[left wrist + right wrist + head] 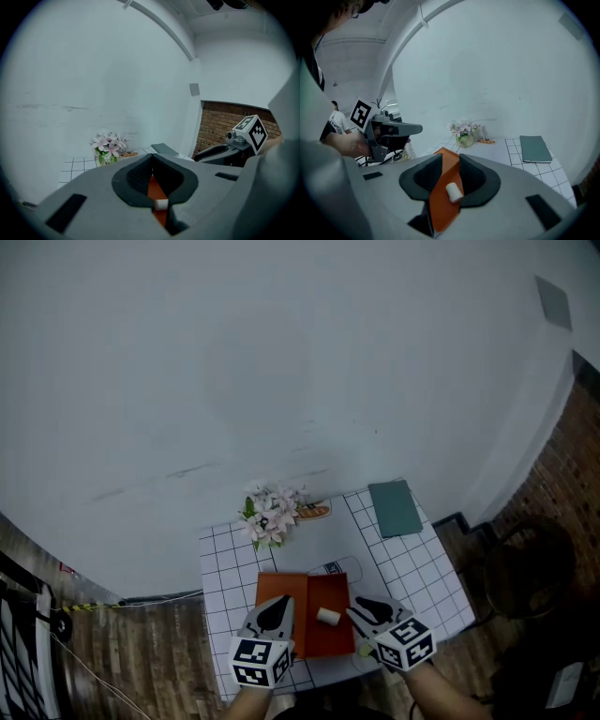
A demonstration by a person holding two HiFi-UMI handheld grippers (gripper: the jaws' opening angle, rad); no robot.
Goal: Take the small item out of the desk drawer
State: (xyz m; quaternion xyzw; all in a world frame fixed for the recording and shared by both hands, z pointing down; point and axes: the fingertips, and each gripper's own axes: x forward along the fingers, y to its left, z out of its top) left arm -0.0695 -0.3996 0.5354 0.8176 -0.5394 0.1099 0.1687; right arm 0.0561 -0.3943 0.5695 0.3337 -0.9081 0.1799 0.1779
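Note:
An orange drawer (289, 591) lies on the grid-patterned table. A small white cylinder (327, 616) rests in it, toward its right half. My left gripper (277, 602) hovers over the drawer's left part; in the left gripper view its tips (151, 159) meet, shut on nothing, with the orange drawer (153, 187) and the cylinder (161, 204) seen below them. My right gripper (362, 607) is just right of the cylinder. In the right gripper view its jaws (450, 157) stand apart and open, and the cylinder (453, 192) lies on the orange drawer (443, 206) beneath them, untouched.
A vase of pink flowers (270, 514) and a small orange object (313, 511) stand at the table's back by the white wall. A green notebook (395, 507) lies at the back right. The table (412, 568) ends close behind the grippers; a dark chair (525, 568) is right.

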